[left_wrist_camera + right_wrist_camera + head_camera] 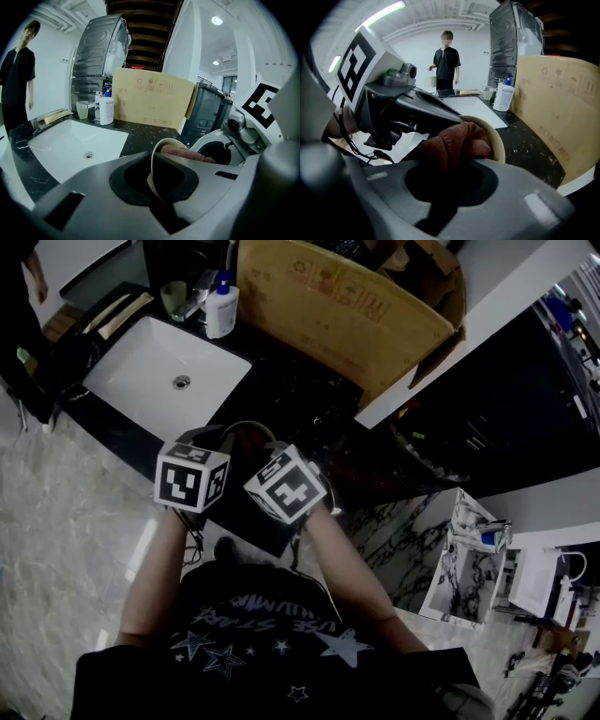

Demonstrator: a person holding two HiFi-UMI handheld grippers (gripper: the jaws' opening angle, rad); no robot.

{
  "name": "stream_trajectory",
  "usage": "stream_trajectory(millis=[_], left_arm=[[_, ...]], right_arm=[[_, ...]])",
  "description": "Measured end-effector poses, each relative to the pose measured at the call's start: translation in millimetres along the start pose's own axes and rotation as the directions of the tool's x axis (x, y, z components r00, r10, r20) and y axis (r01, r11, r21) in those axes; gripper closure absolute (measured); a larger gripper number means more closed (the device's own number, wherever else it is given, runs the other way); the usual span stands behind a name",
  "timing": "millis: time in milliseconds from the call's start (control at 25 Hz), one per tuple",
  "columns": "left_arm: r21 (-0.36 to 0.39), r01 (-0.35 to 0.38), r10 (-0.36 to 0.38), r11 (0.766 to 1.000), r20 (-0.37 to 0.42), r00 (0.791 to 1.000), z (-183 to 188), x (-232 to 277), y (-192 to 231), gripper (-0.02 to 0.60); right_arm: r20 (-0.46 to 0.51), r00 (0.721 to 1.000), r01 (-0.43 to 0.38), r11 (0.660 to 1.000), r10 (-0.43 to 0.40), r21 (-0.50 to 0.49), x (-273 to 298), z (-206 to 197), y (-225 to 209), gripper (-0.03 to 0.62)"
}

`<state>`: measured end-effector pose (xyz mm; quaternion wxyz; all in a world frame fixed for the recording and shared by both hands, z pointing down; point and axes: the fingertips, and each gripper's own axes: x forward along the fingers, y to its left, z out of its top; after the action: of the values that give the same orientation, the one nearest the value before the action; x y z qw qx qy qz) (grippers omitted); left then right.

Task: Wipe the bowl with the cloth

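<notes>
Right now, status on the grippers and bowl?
Left gripper jaws shut on bowl rim. Right gripper jaws shut on cloth, cloth inside bowl. Nothing seen in the way.

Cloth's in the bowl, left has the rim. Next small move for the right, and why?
Probably sweep the right gripper round the inner wall of the bowl: its cloth sits bunched inside, and the left gripper clamps the rim, so it should hold steady.
</notes>
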<state>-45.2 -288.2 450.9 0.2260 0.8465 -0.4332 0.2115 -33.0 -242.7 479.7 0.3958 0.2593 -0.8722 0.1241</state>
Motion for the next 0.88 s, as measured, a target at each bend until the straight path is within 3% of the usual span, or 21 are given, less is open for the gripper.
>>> stream_trajectory(millis=[280,680,880], left_arm=[[-0.011,0.004,-0.004,1.000,0.014,1.000,0,-1,2,0.561],[-0.036,-0.047,0.046,0.998,-0.017,0.999,-15,1,24,0.563],[-0.091,-0.101,0.101,0.991,0.000,0.995,-13,-7,50,0.563]], right_arm=[[0.093,0.995,-0.035,0.995,0.027,0.089,-4,8,-5,0.546],[0.207,0.975,0.062,0.994,-0.080,0.095,-48,16,-28,0.546],[0.267,0.951,0.111,0.979,-0.155,0.170,-82,9,-49,0.545]])
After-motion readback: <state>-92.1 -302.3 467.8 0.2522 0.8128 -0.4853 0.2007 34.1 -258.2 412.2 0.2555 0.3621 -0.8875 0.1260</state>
